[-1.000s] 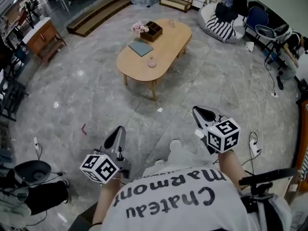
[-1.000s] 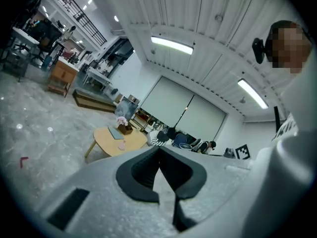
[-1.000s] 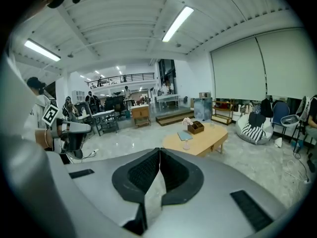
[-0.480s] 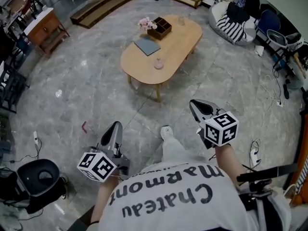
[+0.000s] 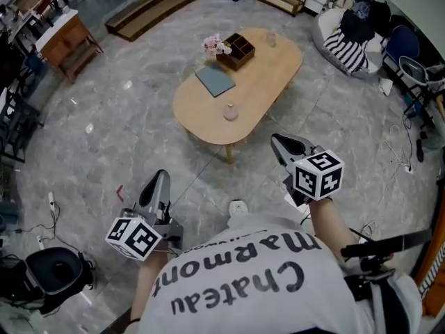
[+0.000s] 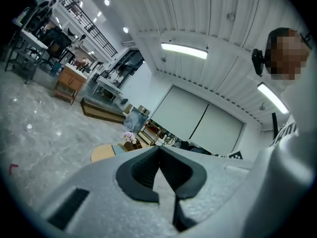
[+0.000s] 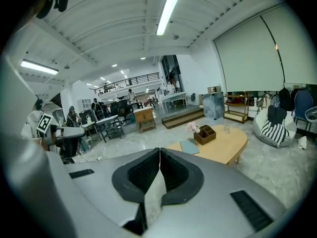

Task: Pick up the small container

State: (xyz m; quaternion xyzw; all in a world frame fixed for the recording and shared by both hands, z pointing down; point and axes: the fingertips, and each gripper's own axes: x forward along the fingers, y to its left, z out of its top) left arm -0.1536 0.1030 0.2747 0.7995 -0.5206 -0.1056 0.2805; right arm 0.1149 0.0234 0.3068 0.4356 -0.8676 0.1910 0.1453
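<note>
A small pale pink container [image 5: 230,111] stands near the front end of the oval wooden table [image 5: 268,82]. A small clear glass [image 5: 270,39] stands at the table's far end. Both of my grippers are held over the floor, short of the table. My left gripper [image 5: 158,177] is shut with nothing in it, its jaws meeting in the left gripper view [image 6: 158,150]. My right gripper [image 5: 279,143] is also shut and empty, pointing toward the table [image 7: 225,143] in the right gripper view [image 7: 159,152].
On the table are a brown divided box [image 5: 236,49], pink flowers [image 5: 215,44] and a grey-blue pad [image 5: 214,81]. A beanbag with striped cloth [image 5: 351,44] lies far right, a wooden cabinet [image 5: 66,37] far left, a black stool [image 5: 52,273] near left, cables [image 5: 410,158] right.
The person has walked toward the table, which now lies closer to both grippers. Both grippers were carried forward and stayed shut.
</note>
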